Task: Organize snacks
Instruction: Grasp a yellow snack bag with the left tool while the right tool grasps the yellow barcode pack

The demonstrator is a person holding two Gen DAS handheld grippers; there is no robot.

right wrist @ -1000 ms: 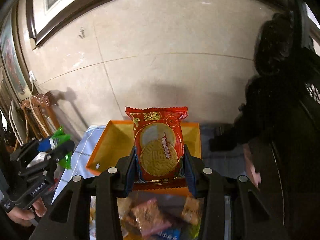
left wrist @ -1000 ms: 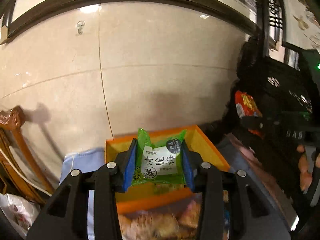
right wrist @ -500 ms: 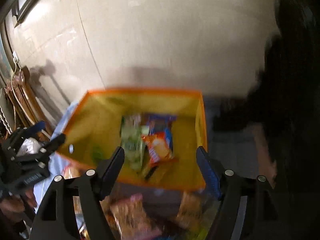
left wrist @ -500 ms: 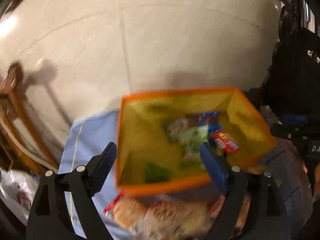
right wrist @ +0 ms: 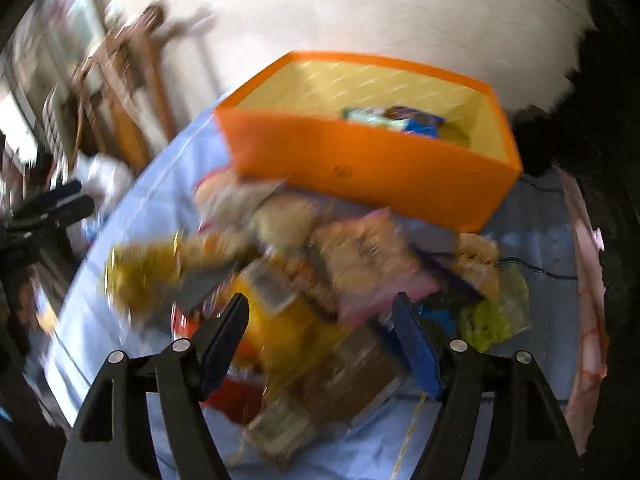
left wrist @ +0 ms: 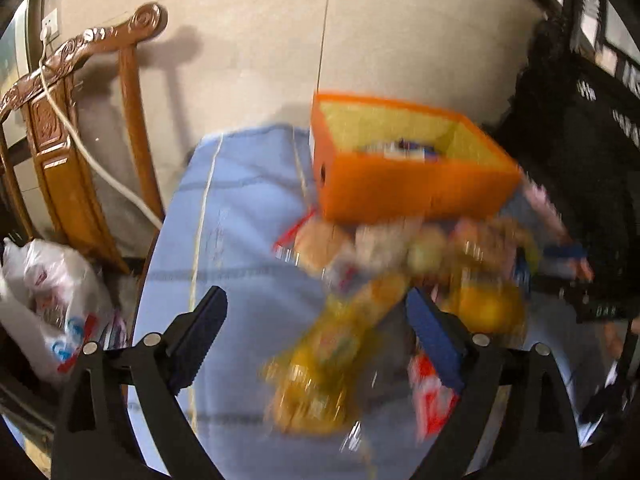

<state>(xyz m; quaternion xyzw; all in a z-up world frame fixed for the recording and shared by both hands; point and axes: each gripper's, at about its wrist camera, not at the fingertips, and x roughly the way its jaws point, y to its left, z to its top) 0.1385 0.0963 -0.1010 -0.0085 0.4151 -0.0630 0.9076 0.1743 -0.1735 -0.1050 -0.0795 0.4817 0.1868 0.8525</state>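
An orange box (left wrist: 412,192) with a yellow inside stands at the far side of a blue cloth (left wrist: 240,220), with packets (left wrist: 408,150) lying in it. A blurred heap of snack packets (left wrist: 400,248) lies in front of it. My left gripper (left wrist: 314,296) hangs over the heap's near end above a yellow packet (left wrist: 328,344); its jaws are opening and grip nothing. In the right wrist view my right gripper (right wrist: 320,298) is open over the heap (right wrist: 340,256), short of the box (right wrist: 360,160), and holds nothing.
A carved wooden chair (left wrist: 80,120) with a white cable stands left of the table against the tiled wall. A white plastic bag (left wrist: 48,292) lies below it. A dark figure fills the right side. The left gripper (right wrist: 52,208) shows at the right wrist view's left edge.
Both grippers let go of their packets, the green one and the red biscuit one, over the box. They then opened wide, dropped and drew back toward the heap in front of it.
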